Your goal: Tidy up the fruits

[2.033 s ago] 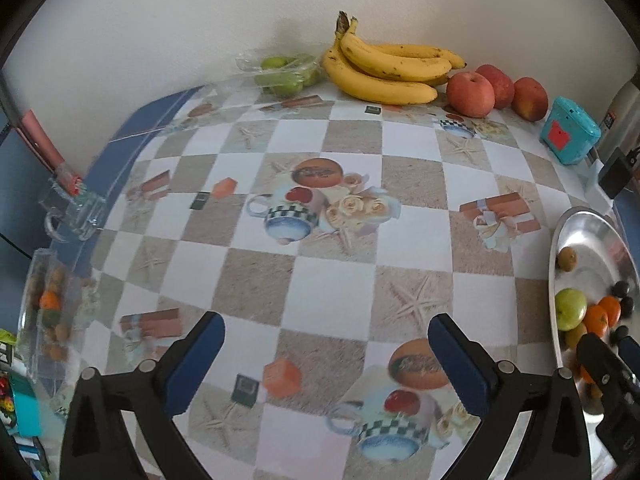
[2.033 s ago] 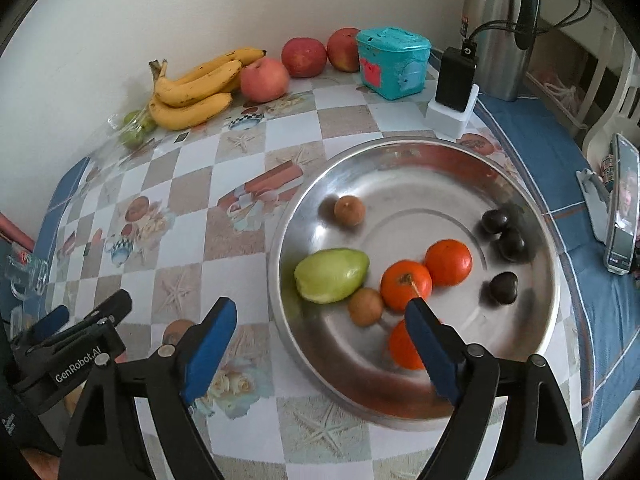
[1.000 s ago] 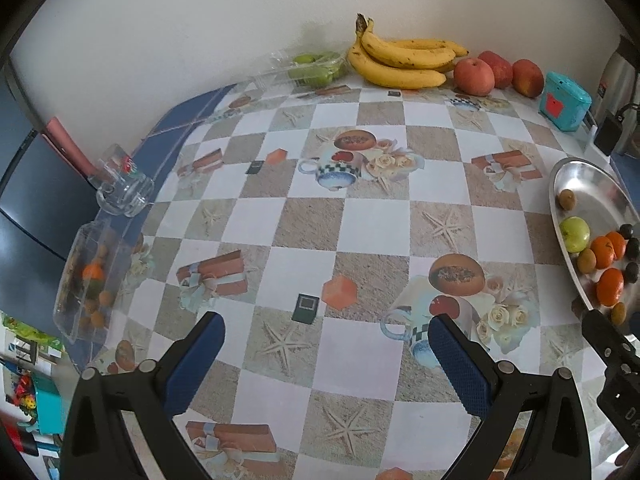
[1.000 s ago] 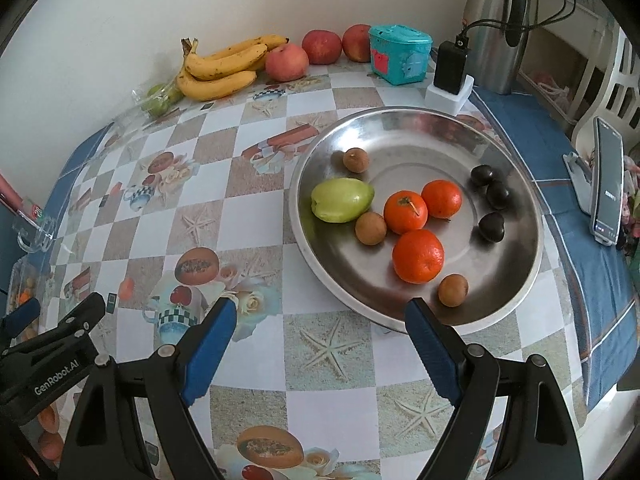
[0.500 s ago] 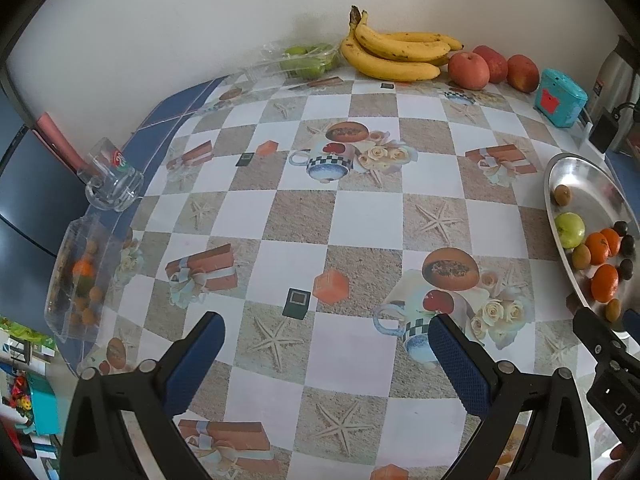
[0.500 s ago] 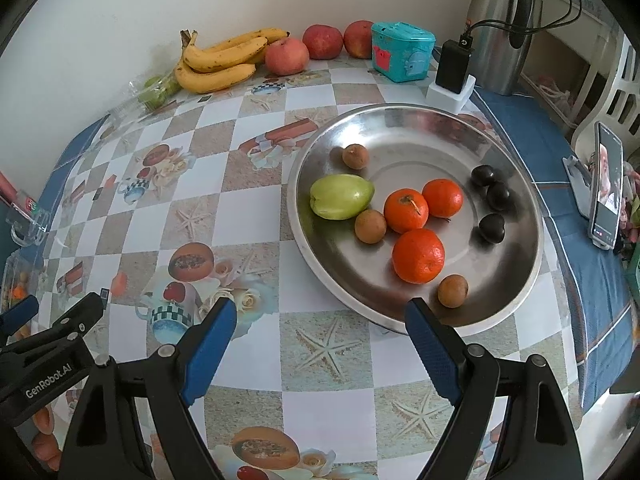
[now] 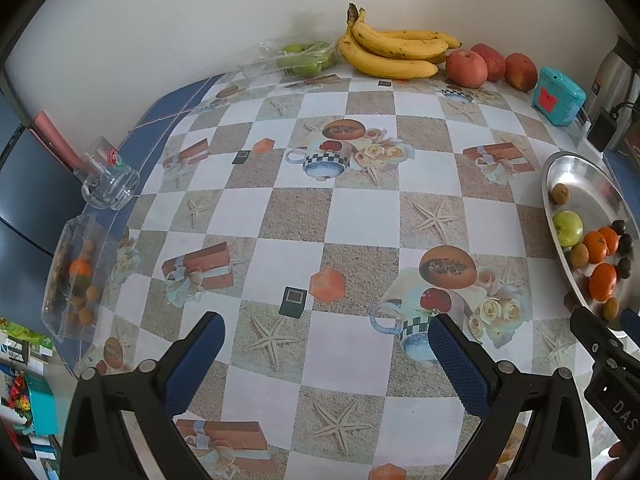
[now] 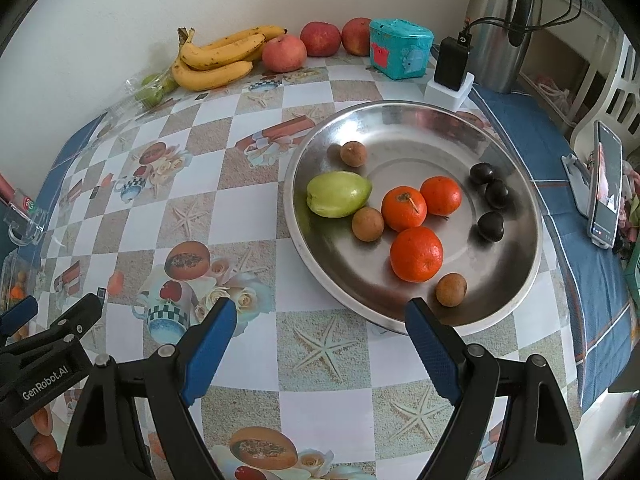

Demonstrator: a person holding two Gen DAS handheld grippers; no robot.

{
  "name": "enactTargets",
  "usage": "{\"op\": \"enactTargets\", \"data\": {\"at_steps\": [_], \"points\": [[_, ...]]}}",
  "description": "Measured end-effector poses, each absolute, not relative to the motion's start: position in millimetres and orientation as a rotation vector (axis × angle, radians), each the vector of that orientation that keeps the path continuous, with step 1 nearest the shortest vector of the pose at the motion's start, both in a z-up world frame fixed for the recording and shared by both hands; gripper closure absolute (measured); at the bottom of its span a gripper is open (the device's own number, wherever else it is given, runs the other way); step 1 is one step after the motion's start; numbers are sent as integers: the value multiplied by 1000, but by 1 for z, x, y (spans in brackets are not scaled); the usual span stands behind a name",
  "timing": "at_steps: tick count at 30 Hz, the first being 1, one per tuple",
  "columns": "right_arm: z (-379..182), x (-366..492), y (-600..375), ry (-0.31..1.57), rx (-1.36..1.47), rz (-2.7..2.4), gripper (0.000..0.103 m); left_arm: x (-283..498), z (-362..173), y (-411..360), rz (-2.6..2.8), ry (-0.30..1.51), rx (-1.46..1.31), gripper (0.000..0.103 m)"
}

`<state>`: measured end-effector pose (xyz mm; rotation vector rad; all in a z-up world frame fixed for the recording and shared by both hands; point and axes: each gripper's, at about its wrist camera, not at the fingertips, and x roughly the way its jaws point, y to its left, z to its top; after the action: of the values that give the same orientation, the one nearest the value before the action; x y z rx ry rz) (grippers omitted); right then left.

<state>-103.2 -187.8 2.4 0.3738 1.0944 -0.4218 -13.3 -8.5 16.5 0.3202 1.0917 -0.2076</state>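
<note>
**Waiting Over the Fruit Plate**

Hovering above the table (image 8: 248,240), both tools were wide open and held nothing. The right gripper (image 8: 320,340) hung just past the near edge of the metal plate (image 8: 520,264), with its two blue fingers (image 8: 208,340) spread far apart over the checked cloth. The left gripper (image 7: 324,356) hung over the middle of the table, also spread wide, with only cloth under it.

The fruit lay mixed up in the plate. There were three oranges (image 8: 416,254), three small brown fruits (image 8: 451,289), three dark plums (image 8: 491,226) and one green fruit (image 8: 338,194). The green fruit lay on its side, with its long way running across the plate from left to right. More fruit sat at the far edge of the table by the wall: a bunch of bananas (image 8: 216,60), some apples (image 8: 284,54) and a clear bag of green fruit (image 7: 304,58). A clear box (image 7: 76,276) with small fruits sat at the left edge.

The plate lay straight ahead of the right gripper and far off to the side of the left one. So the right hand was much nearer. The closest piece was the small brown fruit by the plate's near rim, just ahead of the right finger. I think a short reach forward and down would put the fingers around it.
</note>
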Motion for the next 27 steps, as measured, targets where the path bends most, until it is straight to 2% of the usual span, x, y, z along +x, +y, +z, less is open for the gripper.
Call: {"op": "enactTargets", "data": {"at_steps": [27], "points": [[0, -102, -187, 1103, 373, -422, 16, -12, 15, -7, -211, 1097, 314, 0]]}}
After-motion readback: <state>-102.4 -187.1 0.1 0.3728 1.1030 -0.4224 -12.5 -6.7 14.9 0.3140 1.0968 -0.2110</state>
